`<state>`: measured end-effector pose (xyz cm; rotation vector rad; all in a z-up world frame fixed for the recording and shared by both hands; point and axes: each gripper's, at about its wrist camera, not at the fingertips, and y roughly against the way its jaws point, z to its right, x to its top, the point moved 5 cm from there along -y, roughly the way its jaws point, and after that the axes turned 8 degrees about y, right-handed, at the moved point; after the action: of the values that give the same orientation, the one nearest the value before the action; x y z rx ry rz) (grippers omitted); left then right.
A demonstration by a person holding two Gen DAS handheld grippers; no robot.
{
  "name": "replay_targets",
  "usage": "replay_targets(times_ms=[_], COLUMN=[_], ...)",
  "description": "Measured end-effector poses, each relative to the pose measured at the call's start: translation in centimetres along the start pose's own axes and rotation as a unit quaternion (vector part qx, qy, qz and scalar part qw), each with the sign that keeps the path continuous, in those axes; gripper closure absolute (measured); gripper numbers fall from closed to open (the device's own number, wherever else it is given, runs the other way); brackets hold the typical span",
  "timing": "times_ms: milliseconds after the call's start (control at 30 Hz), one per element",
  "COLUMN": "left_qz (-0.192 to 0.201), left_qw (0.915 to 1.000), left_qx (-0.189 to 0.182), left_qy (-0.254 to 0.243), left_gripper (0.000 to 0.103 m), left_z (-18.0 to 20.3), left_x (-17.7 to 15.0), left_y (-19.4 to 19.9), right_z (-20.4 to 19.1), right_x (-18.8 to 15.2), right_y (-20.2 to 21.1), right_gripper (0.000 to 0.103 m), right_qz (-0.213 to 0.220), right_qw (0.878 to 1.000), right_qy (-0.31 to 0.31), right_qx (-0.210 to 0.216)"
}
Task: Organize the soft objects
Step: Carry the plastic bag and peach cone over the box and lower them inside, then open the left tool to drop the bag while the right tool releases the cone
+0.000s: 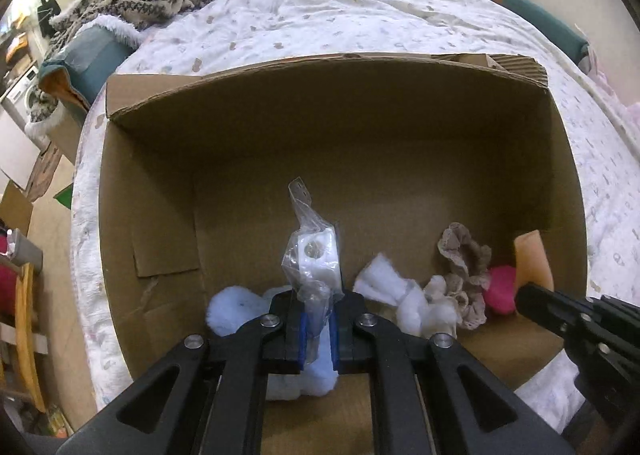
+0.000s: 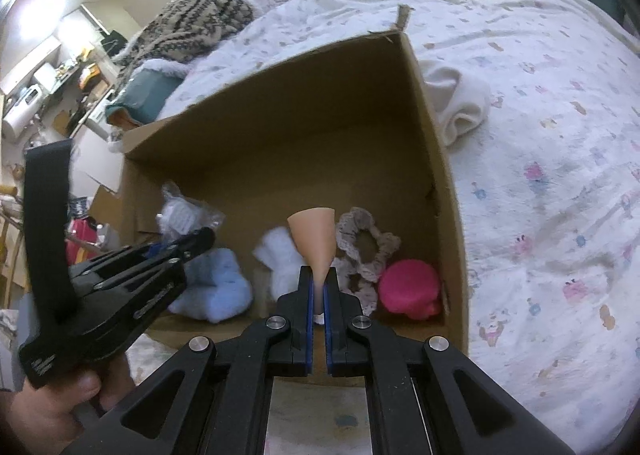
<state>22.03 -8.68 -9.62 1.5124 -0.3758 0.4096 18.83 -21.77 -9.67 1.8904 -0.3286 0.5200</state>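
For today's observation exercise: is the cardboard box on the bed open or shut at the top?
Open. The cardboard box shows no lid; both views look straight down at the lace scrunchie and pink soft item on its floor.

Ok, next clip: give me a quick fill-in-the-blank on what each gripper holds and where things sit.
1. The left gripper is shut on a clear ____ bag.
2. The right gripper pinches a peach sponge above the cardboard ____.
3. The pink plush lies in the box's near ____ corner.
4. The lace scrunchie lies ____ the box.

Missing: plastic; box; right; inside
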Motion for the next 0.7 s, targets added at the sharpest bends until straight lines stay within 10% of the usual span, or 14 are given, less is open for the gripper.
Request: replay_targets(times_ms=[467, 700], left_qz=[-0.018, -0.015], left_qw=[0.9994, 0.9993], left_qx=[0.000, 0.008], left_qy=[0.028, 0.033], left_gripper=[0.092, 0.065], left_z=[-1.4, -1.8], left_x=[-0.6, -0.7], left_y=[0.0, 0.7], right_z=[0.8, 0.6], right_x=[0.4, 0.7], right_y=[-0.9, -0.7], right_gripper=[0.097, 0.096], right_qz=[-0.006, 0.001], right_qw=[1.000, 1.000], right_qy=[-0.020, -0.020], right_qx=[0.001, 0.006])
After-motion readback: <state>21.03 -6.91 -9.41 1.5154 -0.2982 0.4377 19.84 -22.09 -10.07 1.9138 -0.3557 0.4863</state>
